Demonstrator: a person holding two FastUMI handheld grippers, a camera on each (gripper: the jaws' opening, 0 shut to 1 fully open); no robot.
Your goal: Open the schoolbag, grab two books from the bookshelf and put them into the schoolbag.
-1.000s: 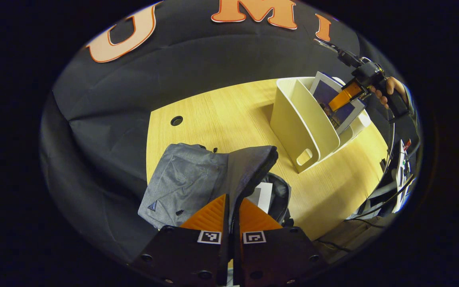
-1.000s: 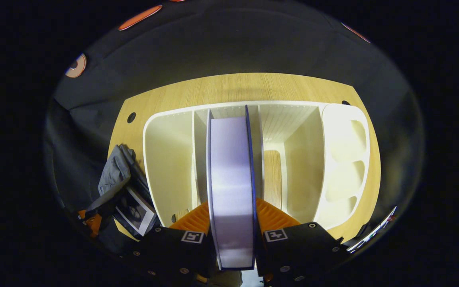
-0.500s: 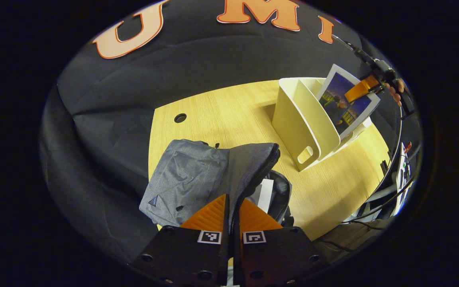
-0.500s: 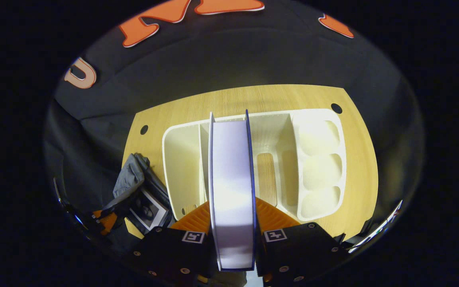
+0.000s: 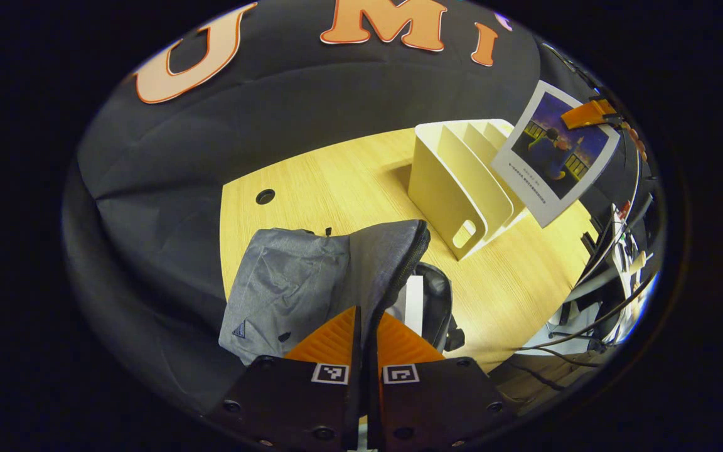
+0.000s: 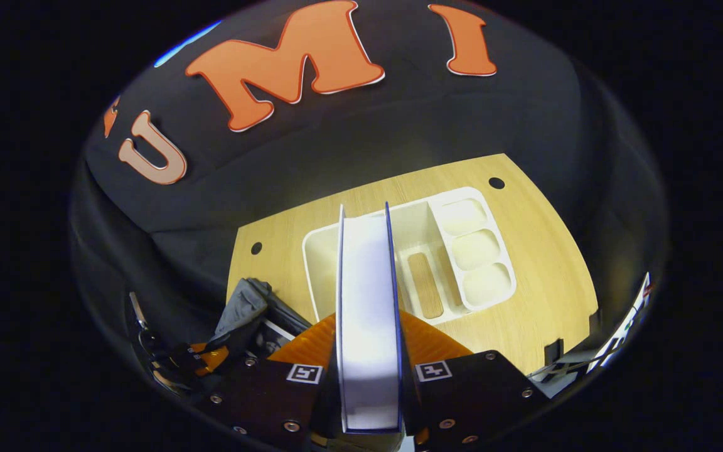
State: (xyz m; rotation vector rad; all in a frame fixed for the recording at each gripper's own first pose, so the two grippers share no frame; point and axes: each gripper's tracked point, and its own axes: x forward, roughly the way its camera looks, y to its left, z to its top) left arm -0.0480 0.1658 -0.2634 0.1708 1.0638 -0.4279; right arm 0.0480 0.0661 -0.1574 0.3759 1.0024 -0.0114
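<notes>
The right gripper (image 6: pixel 368 351), fingers pinching the book (image 6: pixel 366 314), has lifted it clear of the bookshelf (image 6: pixel 412 251); the left gripper (image 5: pixel 366 339) still pinches the schoolbag (image 5: pixel 311 282) open, ready for it.

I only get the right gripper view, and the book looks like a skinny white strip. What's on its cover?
Observer: The book has a white-bordered picture of two figures at a railing under a dark blue sky.
Operator: Is it out of the shelf?
Observer: Yes. The left gripper view shows it hanging in the air, clear of the slots of the bookshelf.
Operator: Is the bag open for it?
Observer: The left gripper is shut on the flap of the schoolbag, by the zipper, and holds it up off the opening.
</notes>
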